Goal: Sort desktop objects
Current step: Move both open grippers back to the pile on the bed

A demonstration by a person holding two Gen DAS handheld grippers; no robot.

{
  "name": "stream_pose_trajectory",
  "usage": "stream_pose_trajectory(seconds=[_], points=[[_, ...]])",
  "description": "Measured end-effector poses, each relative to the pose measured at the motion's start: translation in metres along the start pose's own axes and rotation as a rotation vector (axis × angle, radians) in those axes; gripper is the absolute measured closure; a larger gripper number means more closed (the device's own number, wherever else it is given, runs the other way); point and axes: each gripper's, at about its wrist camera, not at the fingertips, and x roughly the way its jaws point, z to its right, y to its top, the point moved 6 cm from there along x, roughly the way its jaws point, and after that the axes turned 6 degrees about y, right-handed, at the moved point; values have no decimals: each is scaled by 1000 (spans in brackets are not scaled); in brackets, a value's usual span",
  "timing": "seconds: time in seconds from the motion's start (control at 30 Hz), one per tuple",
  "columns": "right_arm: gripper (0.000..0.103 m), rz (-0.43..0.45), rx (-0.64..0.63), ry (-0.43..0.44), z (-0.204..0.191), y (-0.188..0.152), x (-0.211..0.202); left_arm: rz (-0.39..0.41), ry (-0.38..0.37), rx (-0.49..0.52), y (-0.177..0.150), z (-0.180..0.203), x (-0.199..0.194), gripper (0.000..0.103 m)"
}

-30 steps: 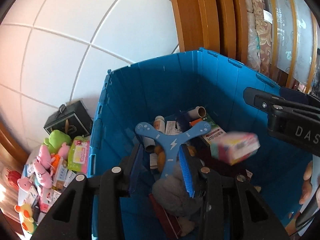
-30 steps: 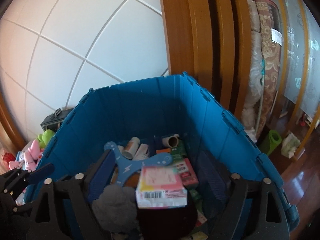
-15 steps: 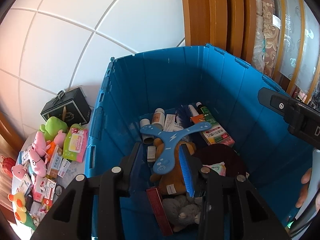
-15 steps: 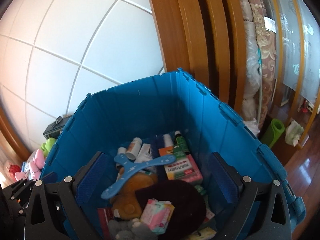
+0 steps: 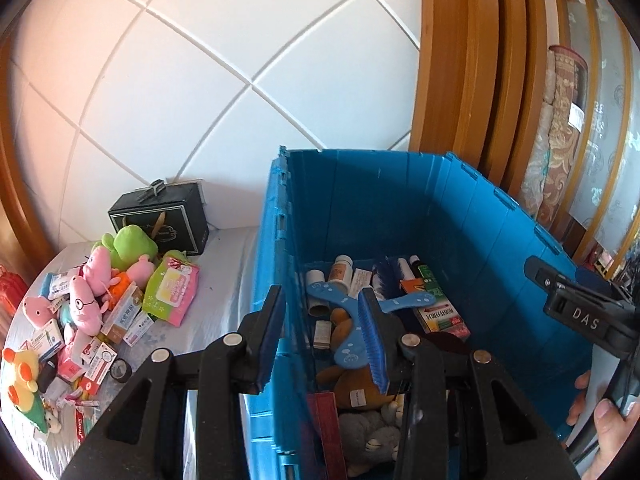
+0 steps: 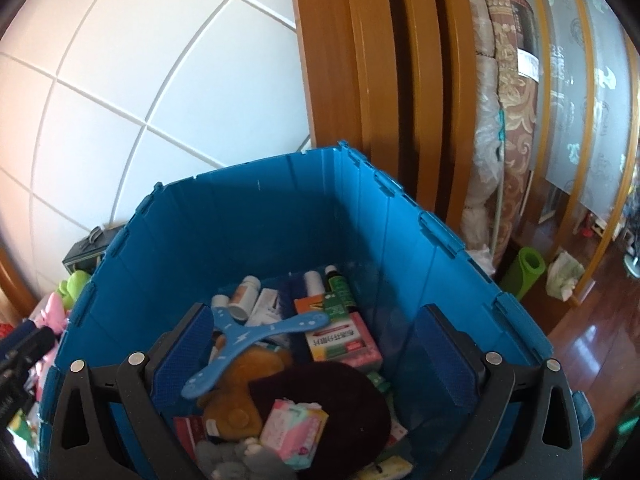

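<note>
Blue plastic crate [image 6: 280, 216], open-topped, heaped with boxes, bottles, plush toys.

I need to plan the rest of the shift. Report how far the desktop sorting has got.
Done: the blue crate already holds a blue boomerang, bottles, medicine boxes, plush toys and a pink tissue pack. In hand: nothing; the left hand-held gripper and the right hand-held gripper are both empty. Left: a pile of pink plush toys, small boxes and a wipes pack on the table.
</note>
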Motion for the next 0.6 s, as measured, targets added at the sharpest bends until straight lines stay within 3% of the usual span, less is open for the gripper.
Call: stream_pose_trajectory(seconds=[0.2,0.3,0.53,0.6], points=[[0,49,-118,-116,-20,-2,-10,85,52,-107,7,-68,-25,64],[0,75,-91,-28,-38,-8,-22,126,79,-168,2,-109,-35,46],[0,170,-143,87,-114,-11,-58,241,247,-230,-22,-203,-54,46],[0,179,-156,134,-142,-13,-63,234,303,-236,-33,-230,-54,46]])
